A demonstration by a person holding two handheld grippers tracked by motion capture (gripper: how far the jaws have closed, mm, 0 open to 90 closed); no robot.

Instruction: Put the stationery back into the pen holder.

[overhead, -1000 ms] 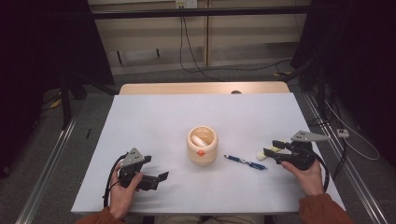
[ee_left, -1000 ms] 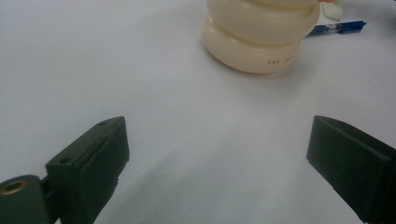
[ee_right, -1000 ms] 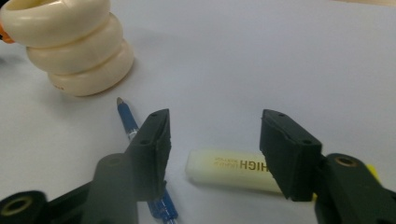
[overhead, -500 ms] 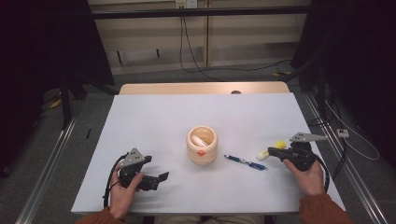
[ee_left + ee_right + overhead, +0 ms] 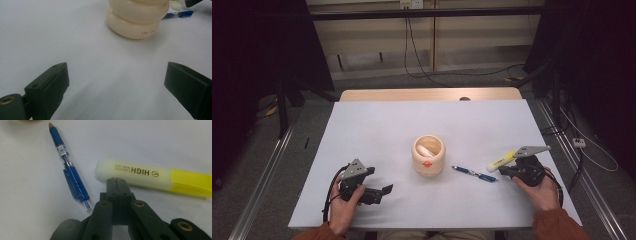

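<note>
Reading "HIGH LIGHTER": yellow highlighter (image 5: 155, 178)

Left hand-held gripper (image 5: 384, 190) gapes wide — right hand-held gripper (image 5: 117, 181) has just clamped shut, empty.

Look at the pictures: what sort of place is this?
Probably a lab or recording workshop: a white table on metal rails, loose cables across the floor, and a person's hand-held left gripper and right gripper.
</note>
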